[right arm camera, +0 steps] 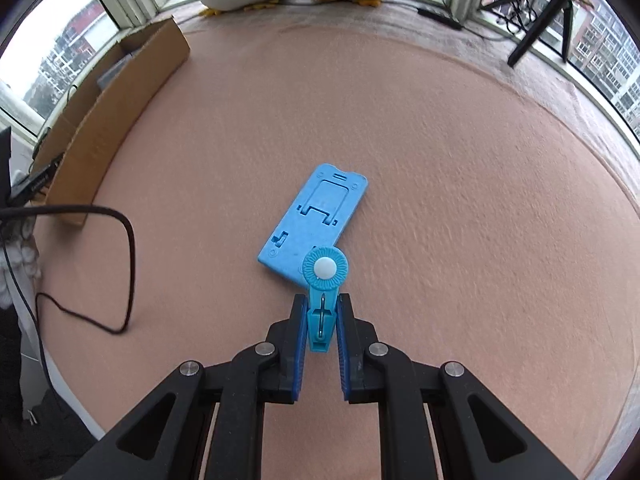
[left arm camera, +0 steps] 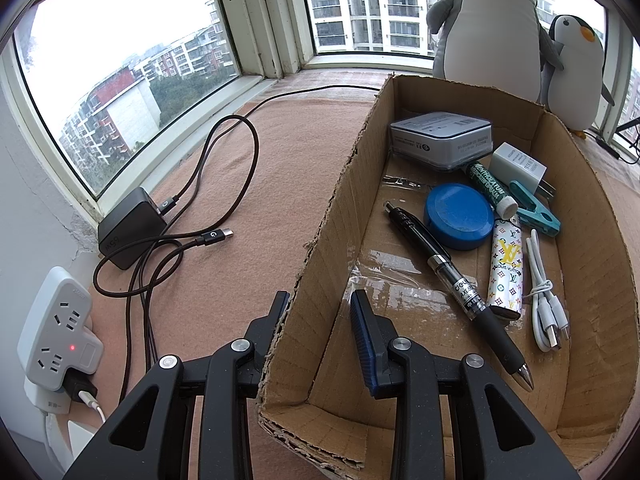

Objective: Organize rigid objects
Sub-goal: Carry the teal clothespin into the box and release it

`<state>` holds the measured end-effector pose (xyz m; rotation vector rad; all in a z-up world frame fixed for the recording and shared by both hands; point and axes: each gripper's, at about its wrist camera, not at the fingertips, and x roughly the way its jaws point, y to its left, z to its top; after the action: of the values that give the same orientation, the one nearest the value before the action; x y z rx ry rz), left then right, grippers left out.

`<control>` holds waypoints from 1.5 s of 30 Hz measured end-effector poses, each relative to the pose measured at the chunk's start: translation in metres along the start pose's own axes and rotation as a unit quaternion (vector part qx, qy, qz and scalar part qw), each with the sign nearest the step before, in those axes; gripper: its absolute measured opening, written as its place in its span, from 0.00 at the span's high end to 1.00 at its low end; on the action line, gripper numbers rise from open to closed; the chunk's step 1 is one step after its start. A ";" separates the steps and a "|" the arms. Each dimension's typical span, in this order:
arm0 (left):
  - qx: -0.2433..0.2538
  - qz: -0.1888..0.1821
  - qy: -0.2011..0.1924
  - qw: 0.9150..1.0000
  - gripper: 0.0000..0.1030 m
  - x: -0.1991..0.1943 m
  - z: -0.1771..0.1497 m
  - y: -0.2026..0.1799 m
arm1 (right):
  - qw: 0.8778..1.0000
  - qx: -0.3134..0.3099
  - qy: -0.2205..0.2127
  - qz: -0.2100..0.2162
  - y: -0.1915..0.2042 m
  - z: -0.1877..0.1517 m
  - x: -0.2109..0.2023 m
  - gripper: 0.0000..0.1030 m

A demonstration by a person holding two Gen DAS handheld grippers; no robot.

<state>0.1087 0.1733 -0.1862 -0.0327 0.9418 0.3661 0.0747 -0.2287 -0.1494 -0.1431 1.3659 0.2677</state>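
In the left wrist view my left gripper [left arm camera: 320,304] is shut on the near left wall of an open cardboard box [left arm camera: 340,184], one finger outside and one inside. The box holds a black pen [left arm camera: 452,280], a blue round tin [left arm camera: 459,216], a white flat case [left arm camera: 440,136], a white plug [left arm camera: 518,166], a green lip balm [left arm camera: 486,188], a teal clip [left arm camera: 534,210], a patterned tube [left arm camera: 506,268] and a white cable [left arm camera: 546,304]. In the right wrist view my right gripper [right arm camera: 322,312] is shut on a blue clip with a round head [right arm camera: 324,276]. It hangs over a flat blue phone stand [right arm camera: 316,220] on the pink mat.
A black charger [left arm camera: 132,228] with looped brown cable and a white power strip [left arm camera: 56,328] lie left of the box. Two plush penguins [left arm camera: 488,20] stand behind the box by the window. A black cable [right arm camera: 120,240] loops at the mat's left, and a tripod [right arm camera: 548,12] stands far right.
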 end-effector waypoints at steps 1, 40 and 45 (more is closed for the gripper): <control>0.000 0.000 0.000 1.000 0.68 0.000 0.000 0.000 | 1.000 -0.003 0.010 -0.001 -0.001 -0.004 0.000 0.88; -0.001 0.001 -0.001 1.000 0.68 0.000 -0.001 -0.001 | 0.972 -0.062 -0.188 0.130 0.137 0.104 -0.064 0.88; -0.002 0.000 -0.001 1.000 0.68 0.000 -0.001 -0.001 | 0.969 -0.074 -0.188 0.140 0.166 0.123 -0.055 0.88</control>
<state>0.1076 0.1720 -0.1868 -0.0350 0.9386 0.3685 0.1367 -0.0437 -0.0620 -0.0197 0.9841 0.6044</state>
